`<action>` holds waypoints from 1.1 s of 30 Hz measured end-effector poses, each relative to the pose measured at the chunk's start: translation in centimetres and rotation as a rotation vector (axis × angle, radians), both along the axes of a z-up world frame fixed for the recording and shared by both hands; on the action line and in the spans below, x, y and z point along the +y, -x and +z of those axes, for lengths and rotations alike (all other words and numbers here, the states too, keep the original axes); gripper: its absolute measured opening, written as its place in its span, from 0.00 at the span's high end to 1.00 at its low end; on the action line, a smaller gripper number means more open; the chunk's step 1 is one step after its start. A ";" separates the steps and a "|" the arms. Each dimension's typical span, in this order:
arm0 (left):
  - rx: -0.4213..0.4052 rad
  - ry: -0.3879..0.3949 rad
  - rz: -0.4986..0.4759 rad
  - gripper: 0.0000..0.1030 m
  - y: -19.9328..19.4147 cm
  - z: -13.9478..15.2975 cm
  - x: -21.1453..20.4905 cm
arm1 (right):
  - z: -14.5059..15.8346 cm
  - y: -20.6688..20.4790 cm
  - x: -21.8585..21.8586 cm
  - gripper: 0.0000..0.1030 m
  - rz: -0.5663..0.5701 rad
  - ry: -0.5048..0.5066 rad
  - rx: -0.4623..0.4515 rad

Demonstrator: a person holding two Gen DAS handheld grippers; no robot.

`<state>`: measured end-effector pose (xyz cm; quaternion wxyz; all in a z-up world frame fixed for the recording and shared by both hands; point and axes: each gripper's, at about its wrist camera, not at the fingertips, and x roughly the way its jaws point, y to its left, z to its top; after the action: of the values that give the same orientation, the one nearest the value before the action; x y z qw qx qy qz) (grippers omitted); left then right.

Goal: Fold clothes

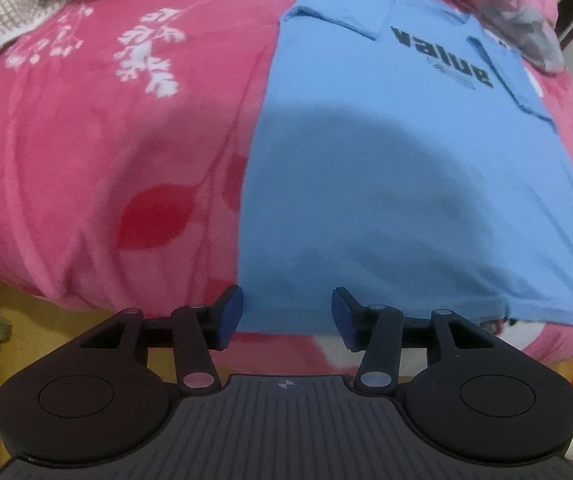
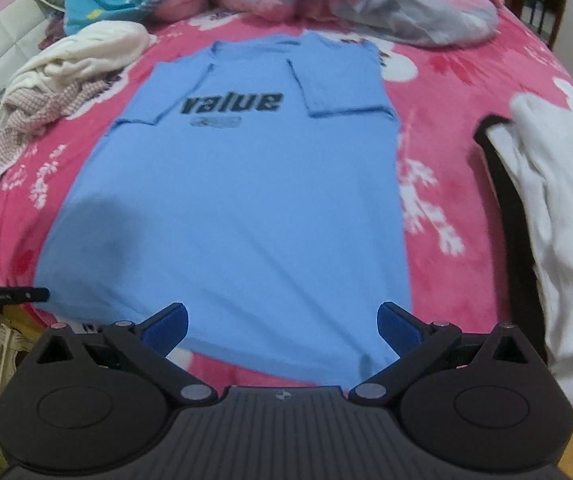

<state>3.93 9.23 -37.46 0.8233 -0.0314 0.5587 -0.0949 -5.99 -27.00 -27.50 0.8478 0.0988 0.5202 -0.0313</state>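
- We see a light blue cotton T-shirt w/ black "value" print (image 2: 222, 208) lying flat on the pink fleece bed cover w/ white flowers (image 1: 86, 152). Both short sleeves are already folded in over the chest.
- The shirt's bottom hem is at the near edge of the bed, right in front of both tools.
- Our left gripper (image 1: 287, 317) is about half open. Nothing is in it. It hangs over the hem near the shirt's left corner.
- Our right gripper (image 2: 282, 326) is wide open and empty too. It hangs over the hem near the other corner.
- We think the next job is to grab the hem at both corners and fold it up to the neck.
- What could go wrong:
- We may pinch the pink cover along w/ the shirt, bc both are soft and lie tight together. Then the cover lifts too.
- We may catch only the top layer, so the back layer stays down and the fold gets lumpy.
- If one side goes up faster, the fold ends up crooked.
- A fast lift may flip the folded sleeves open again.
- The white cloth w/ a black strap (image 2: 546, 200) lies near on the right; a wide swing may drag it.
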 end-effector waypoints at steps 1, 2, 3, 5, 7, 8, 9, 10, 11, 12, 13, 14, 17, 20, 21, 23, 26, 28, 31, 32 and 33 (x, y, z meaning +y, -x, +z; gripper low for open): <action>-0.008 -0.008 0.003 0.52 0.1 0.1 0.1 | -0.4 0.6 -0.4 0.00 -0.009 0.000 0.012; -0.015 -0.015 0.005 0.52 0.3 0.1 0.2 | -0.7 1.1 -0.8 0.00 -0.023 -0.004 0.026; -0.023 -0.023 0.008 0.52 0.4 0.2 0.4 | -1.1 1.6 -1.2 0.00 -0.040 -0.009 0.040; -0.030 -0.002 0.034 0.49 0.3 0.2 0.7 | -1.5 2.2 -1.8 0.00 -0.067 -0.018 0.050; -0.025 0.028 0.057 0.47 0.1 -0.2 0.9 | -1.6 2.7 -2.1 0.00 -0.087 -0.025 0.049; -0.012 0.045 0.051 0.47 -0.2 -0.6 0.9 | -1.6 2.8 -2.3 0.00 -0.094 -0.029 0.047; 0.000 0.051 0.047 0.48 -0.4 -0.8 0.8 | -1.6 2.9 -2.5 0.00 -0.100 -0.032 0.043; 0.010 0.065 0.040 0.48 -0.6 -1.1 0.8 | -1.5 2.9 -2.7 0.00 -0.108 -0.036 0.039; 0.014 0.075 0.040 0.49 -0.6 -1.2 0.9 | -1.5 3.0 -2.9 0.00 -0.118 -0.044 0.035; 0.019 0.085 0.041 0.50 -0.6 -1.2 1.0 | -1.5 3.0 -3.2 0.00 -0.127 -0.060 0.036; 0.023 0.096 0.041 0.52 -0.7 -1.3 1.1 | -1.5 2.9 -3.6 0.00 -0.135 -0.078 0.040; 0.030 0.109 0.045 0.58 -0.6 -1.3 1.3 | -1.5 2.9 -3.9 0.01 -0.147 -0.094 0.043; 0.039 0.139 0.040 0.64 -0.5 -1.0 1.5 | -1.9 2.7 -5.0 0.04 -0.183 -0.130 0.047; 0.043 0.158 0.021 0.69 -0.7 -0.9 1.6 | -2.6 2.0 -6.2 0.08 -0.198 -0.143 0.037; 0.044 0.162 0.013 0.72 -0.8 -0.9 1.5 | -3.0 1.7 -6.7 0.08 -0.202 -0.154 0.035; 0.045 0.156 -0.006 0.74 -0.8 -1.0 1.3 | -3.7 1.1 -7.7 0.14 -0.206 -0.170 0.035; 0.047 0.137 -0.022 0.77 -0.9 -1.1 1.1 | -5.3 0.5 -9.3 0.21 -0.227 -0.184 0.058; 0.048 0.135 -0.025 0.77 -0.9 -1.1 1.1 | -6.5 0.3 -10.3 0.24 -0.241 -0.219 0.081; 0.050 0.131 -0.030 0.77 -0.9 -1.0 1.2 | -8.1 0.3 -10.7 0.28 -0.222 -0.255 0.125; 0.049 0.126 -0.032 0.77 -0.9 -1.1 1.1 | -8.5 0.5 -10.6 0.29 -0.215 -0.259 0.138; 0.048 0.121 -0.034 0.78 -0.9 -1.1 1.0 | -8.8 0.6 -10.4 0.30 -0.210 -0.262 0.149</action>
<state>4.84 10.23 -38.54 0.8045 -0.0740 0.5719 -0.1419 -6.61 -37.45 -36.34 0.7789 0.2597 0.5678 -0.0589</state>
